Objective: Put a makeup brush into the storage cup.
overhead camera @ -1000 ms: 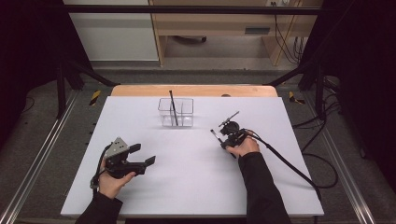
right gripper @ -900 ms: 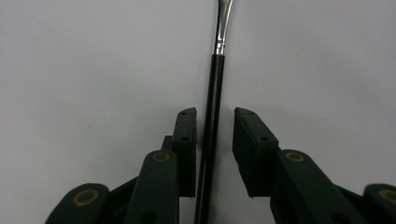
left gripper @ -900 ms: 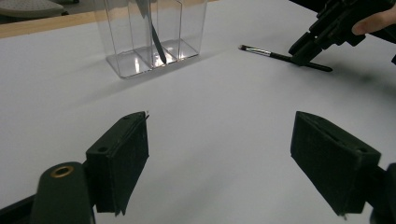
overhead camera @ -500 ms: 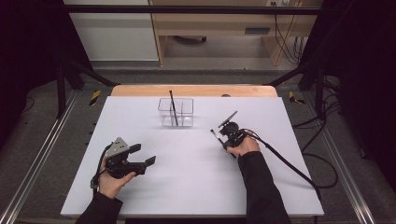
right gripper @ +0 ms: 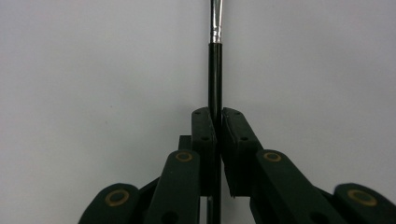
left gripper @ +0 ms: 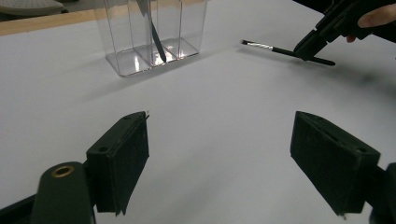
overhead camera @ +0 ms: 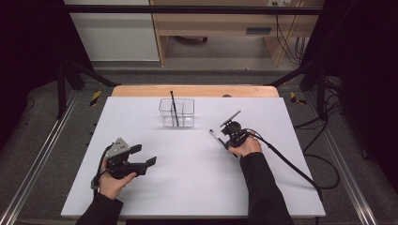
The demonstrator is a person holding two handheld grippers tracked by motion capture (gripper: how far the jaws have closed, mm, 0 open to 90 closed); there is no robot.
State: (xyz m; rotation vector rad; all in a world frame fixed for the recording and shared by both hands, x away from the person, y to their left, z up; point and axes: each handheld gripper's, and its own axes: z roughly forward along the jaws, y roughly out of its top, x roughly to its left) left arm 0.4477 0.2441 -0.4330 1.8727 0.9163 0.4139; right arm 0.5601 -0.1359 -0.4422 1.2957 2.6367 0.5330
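White tabletop [overhead camera: 187, 197], clear divided organizer [overhead camera: 177, 112] at far-mid w/ one dark brush upright inside. Left tool [overhead camera: 143, 161] near-left, released, nothing btwn pads. Right tool [right gripper: 218, 122] just clenched on thin black brush [right gripper: 215, 70], low over tabletop right of organizer.

White counter [overhead camera: 187, 187] carries a clear divided holder [overhead camera: 177, 113] near its far edge, a thin brush [left gripper: 261, 45] lying close by.

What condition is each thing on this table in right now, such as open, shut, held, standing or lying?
Left gripper: open, nothing between its jaws.
Right gripper: shut on the thin black-handled paintbrush, having just been closing.
Thin black-handled paintbrush: held low over the white table.
Clear plastic compartment holder: upright.
Dark brush: standing, leaning, in the holder.
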